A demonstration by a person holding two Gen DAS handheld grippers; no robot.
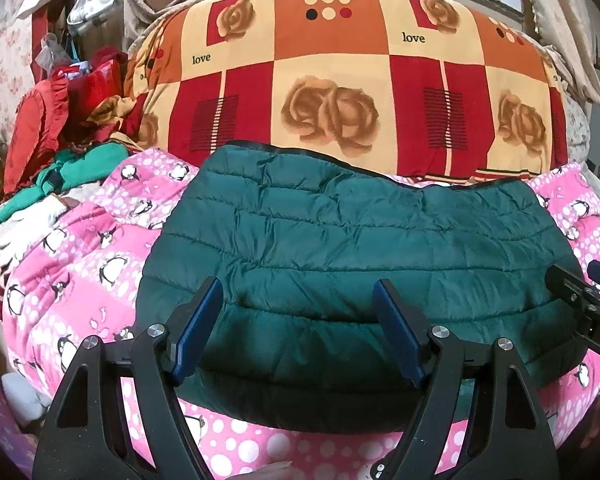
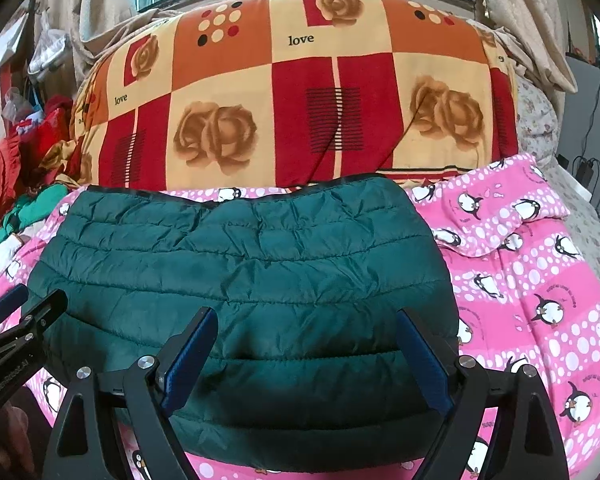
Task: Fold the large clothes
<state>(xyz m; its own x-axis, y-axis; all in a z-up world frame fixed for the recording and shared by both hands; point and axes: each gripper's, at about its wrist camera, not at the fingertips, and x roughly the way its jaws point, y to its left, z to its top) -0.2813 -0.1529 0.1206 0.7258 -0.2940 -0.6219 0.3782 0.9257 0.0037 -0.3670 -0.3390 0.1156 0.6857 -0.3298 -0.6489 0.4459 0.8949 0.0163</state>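
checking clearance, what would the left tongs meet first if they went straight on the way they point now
Most likely the green puffer jacket: the left tongs stand open, aimed down at its quilted surface, with nothing between. How close they already are is unclear.

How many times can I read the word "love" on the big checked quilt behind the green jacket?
2 in the left view: one on the quilt at upper left, one at upper right. Folds may hide others.

A bed under a pink penguin-print blanket point(image 1: 80, 248) carries a folded dark green puffer jacket point(image 1: 340, 232); behind the jacket lies a rose-patterned quilt point(image 1: 340, 80).
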